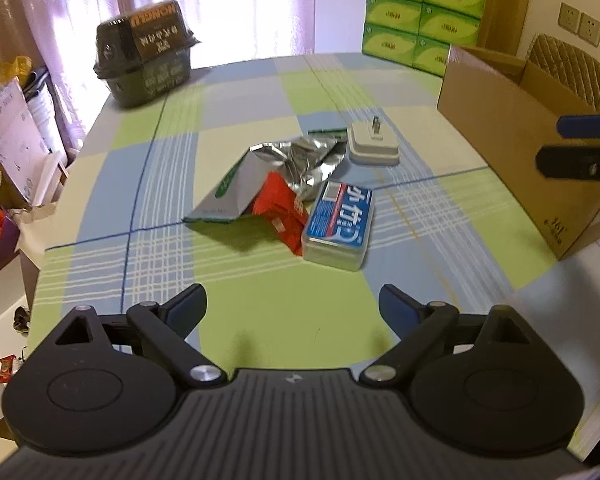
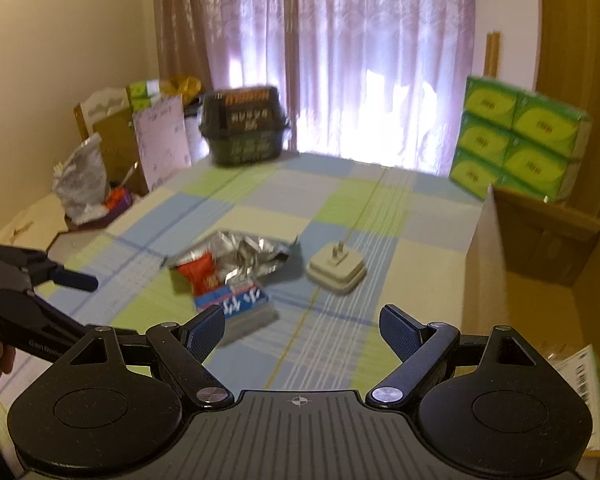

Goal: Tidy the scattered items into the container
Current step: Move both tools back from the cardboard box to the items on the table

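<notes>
A small heap lies mid-table: a silver foil bag (image 1: 288, 164) (image 2: 248, 258), a red packet (image 1: 278, 210) (image 2: 198, 274), a blue and white box (image 1: 340, 220) (image 2: 238, 302) and a white plug adapter (image 1: 373, 146) (image 2: 337, 270). The open cardboard box (image 1: 512, 136) (image 2: 540, 264) stands at the table's right. My left gripper (image 1: 292, 308) hovers open in front of the heap, holding nothing. My right gripper (image 2: 302, 330) is open too, empty, near the box wall; its fingers (image 1: 580, 126) show at the right edge of the left wrist view.
A dark green lidded tub (image 1: 148, 56) (image 2: 244, 128) stands at the table's far left corner. Stacked green tissue packs (image 1: 416, 16) (image 2: 520, 136) stand at the far right. Bags and cartons (image 2: 112, 168) crowd the floor left of the checked tablecloth (image 1: 260, 292).
</notes>
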